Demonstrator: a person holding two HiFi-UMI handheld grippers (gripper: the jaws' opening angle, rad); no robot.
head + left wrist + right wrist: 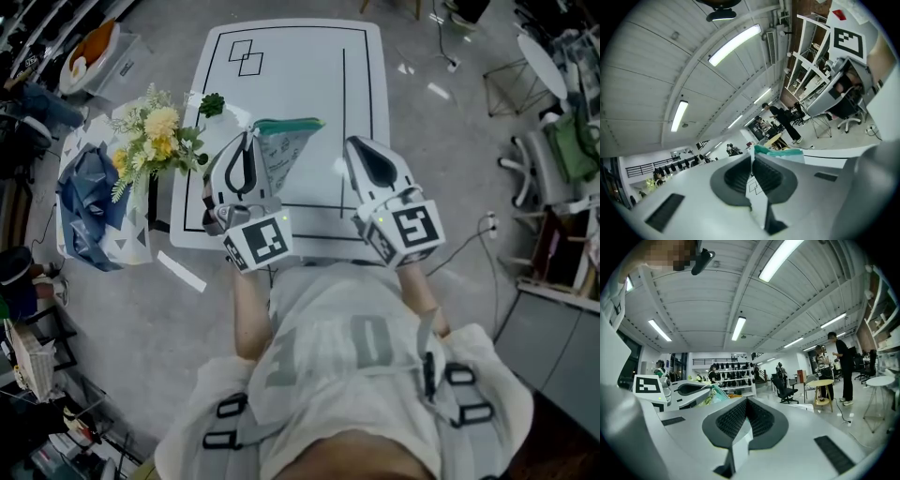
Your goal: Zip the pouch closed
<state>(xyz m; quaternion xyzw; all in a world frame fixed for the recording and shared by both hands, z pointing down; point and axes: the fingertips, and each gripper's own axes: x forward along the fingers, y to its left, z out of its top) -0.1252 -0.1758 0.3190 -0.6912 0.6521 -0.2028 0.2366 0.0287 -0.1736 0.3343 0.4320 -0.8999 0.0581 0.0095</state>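
Observation:
A see-through pouch (281,148) with a teal zip edge hangs above the white table (361,84). My left gripper (249,141) is shut on the pouch's left end. In the left gripper view the teal edge of the pouch (783,153) sticks out just past the closed jaws of the left gripper (752,157). My right gripper (356,145) hovers to the right of the pouch, apart from it and shut on nothing. In the right gripper view the right gripper (746,400) shows closed pads, with the left gripper (686,390) and the pouch (716,393) off to the left.
A bunch of yellow and white flowers (153,134) stands at the table's left edge, beside a blue bag (92,202) on the floor. The table carries black lines and two small squares (246,56). Chairs (539,164) and cables lie to the right.

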